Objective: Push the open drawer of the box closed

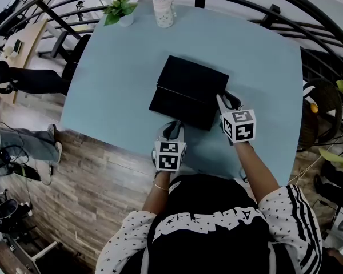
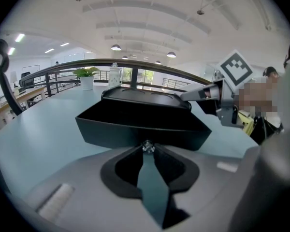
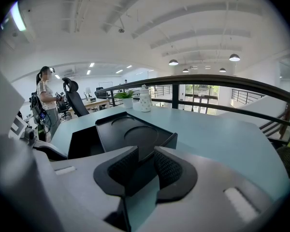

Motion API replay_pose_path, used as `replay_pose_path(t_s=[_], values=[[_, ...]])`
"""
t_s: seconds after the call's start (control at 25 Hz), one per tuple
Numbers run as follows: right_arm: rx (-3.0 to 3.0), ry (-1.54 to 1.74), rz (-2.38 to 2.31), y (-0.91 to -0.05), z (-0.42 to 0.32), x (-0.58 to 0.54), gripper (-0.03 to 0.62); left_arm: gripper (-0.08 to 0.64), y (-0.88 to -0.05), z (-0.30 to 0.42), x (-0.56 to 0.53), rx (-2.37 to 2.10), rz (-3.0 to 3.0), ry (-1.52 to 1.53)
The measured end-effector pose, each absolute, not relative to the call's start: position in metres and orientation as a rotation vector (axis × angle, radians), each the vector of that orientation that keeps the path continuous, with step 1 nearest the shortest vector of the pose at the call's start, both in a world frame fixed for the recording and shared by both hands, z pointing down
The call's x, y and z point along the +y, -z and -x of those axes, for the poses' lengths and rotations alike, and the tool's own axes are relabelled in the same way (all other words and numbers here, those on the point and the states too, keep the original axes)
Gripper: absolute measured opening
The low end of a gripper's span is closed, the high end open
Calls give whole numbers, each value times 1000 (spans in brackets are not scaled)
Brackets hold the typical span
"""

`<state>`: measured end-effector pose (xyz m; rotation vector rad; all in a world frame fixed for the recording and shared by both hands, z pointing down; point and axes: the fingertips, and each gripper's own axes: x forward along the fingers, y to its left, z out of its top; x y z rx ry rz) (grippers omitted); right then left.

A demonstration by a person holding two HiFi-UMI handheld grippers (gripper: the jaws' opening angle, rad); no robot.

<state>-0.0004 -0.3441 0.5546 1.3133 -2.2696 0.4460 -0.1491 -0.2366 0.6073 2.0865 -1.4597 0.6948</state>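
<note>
The black box [image 1: 195,76] is set on the table [image 1: 114,96] with its drawer [image 1: 180,108] pulled out from its near side. The left gripper [image 2: 146,148] is held closed and empty just at the drawer's front. The right gripper [image 3: 144,164] is kept narrowly apart, and the box's near right corner is seen at the gap.
</note>
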Motion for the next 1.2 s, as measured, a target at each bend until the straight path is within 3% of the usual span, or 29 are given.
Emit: replay_pose_path(t_s=[1.2], values=[[-2265, -444, -1312, -554, 0, -344, 84, 0, -608, 144, -254, -1437, -2105, -695]])
